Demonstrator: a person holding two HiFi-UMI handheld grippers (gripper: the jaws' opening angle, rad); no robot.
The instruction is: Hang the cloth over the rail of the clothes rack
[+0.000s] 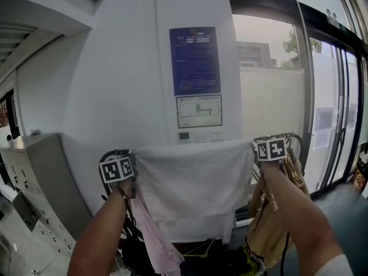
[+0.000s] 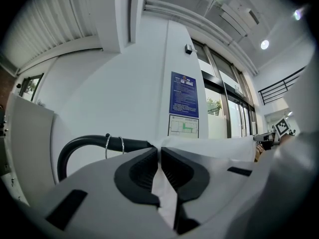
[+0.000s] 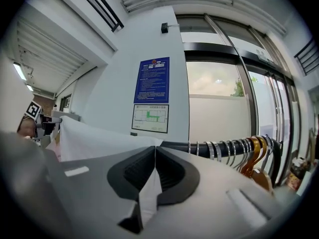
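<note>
Head view: cloth (image 1: 192, 177) is held up spread flat btw both grippers, top edge about level w/ the rail (image 3: 177, 146) and on its near side, so not draped yet imo. Left gripper (image 2: 160, 158) pinches the top left corner and right gripper (image 3: 154, 159) the top right, jaws pressed tight on fabric. Next prob needs the edge lifted over to the far side, clear of the hangers (image 3: 249, 156) at right, then release.

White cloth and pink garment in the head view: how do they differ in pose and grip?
The white cloth is stretched wide and flat; the pink garment hangs narrow and bunched. The left gripper and right gripper clamp the white cloth's top corners; neither holds the pink garment. Both hang downward.
</note>
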